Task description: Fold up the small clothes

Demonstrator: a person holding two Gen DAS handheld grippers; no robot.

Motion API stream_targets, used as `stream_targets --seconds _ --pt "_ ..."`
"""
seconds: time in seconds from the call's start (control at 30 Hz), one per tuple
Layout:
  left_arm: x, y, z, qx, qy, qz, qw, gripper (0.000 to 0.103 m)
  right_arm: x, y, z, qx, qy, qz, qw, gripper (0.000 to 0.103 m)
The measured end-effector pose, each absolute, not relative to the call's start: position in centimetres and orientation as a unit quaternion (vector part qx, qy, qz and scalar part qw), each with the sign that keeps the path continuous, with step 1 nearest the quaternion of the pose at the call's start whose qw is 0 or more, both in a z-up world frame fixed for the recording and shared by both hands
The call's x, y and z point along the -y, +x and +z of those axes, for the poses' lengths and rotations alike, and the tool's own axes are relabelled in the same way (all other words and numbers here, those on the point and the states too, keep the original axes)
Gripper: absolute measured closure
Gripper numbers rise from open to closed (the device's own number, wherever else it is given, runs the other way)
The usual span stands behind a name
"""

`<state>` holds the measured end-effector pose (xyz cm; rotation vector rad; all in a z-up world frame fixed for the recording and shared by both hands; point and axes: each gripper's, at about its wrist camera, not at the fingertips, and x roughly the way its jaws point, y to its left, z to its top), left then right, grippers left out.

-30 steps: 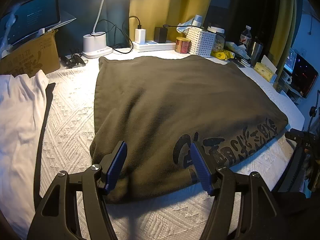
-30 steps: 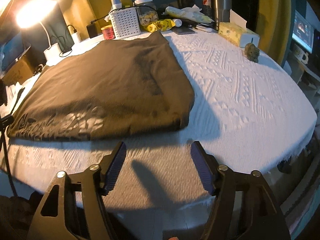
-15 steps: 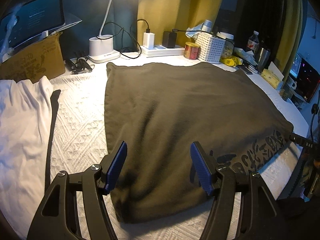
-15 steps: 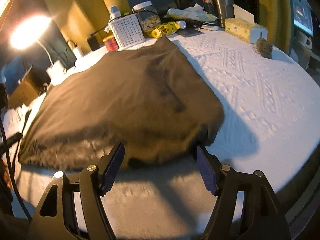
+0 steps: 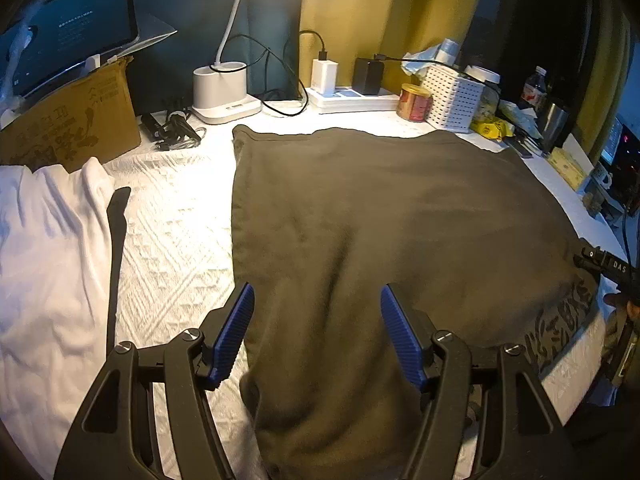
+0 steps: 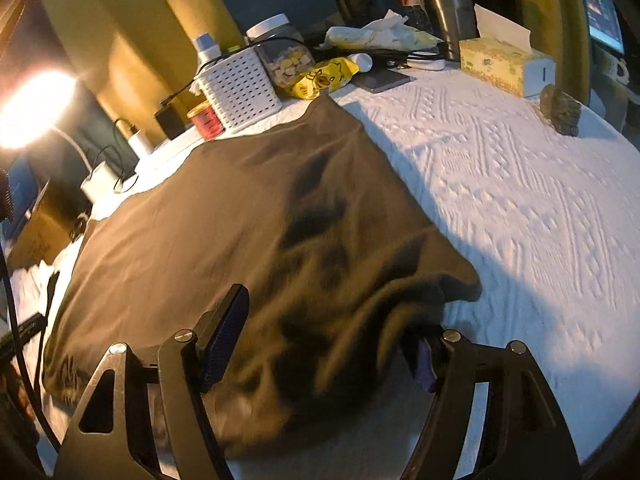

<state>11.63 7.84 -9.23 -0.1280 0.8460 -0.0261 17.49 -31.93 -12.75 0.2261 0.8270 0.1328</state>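
A dark olive-brown garment with black printed lettering lies spread flat on the white textured tablecloth. My left gripper is open, its blue pads straddling the garment's near left edge. In the right wrist view the same garment fills the middle. My right gripper is open with the garment's near right corner between its fingers; cloth bunches over the right finger and hides most of its pad.
A white garment lies at the left. Along the back stand a cardboard box, lamp base, power strip, red tin and white basket. A tissue box and steel tumbler stand at right.
Both grippers have moved forward over the garment's near edge. The right gripper's fingers now straddle the near right corner, and the cloth there has bunched up.
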Motion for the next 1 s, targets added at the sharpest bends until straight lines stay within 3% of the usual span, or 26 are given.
stream_targets --seconds 0.3,0.37,0.4,0.43,0.53,1.0 --pt "-8.7 14.3 -9.1 -0.416 -0.070 -0.005 0.907 0.037 30.3 22.3 -12.7 -0.412 0.069 0.095 0.904 0.033" --pt "-8.9 14.8 -9.2 -0.417 -0.072 -0.007 0.906 0.037 29.1 23.1 -12.9 -0.414 0.038 0.097 0.904 0.046" --pt "-9.0 15.1 -9.3 -0.418 -0.073 -0.008 0.906 0.037 28.6 23.5 -13.0 -0.416 0.026 0.097 0.904 0.064" --pt "-9.1 15.3 -9.3 -0.418 -0.073 -0.010 0.905 0.037 28.1 23.9 -13.1 -0.419 0.018 0.097 0.903 0.071" --pt "-9.5 16.0 -9.5 -0.419 -0.073 -0.017 0.905 0.037 27.3 24.7 -13.3 -0.420 -0.001 0.097 0.903 0.081" --pt "-12.8 15.9 -9.6 -0.401 -0.093 -0.029 0.911 0.037 22.9 24.2 -9.2 -0.373 -0.005 0.134 0.918 0.087"
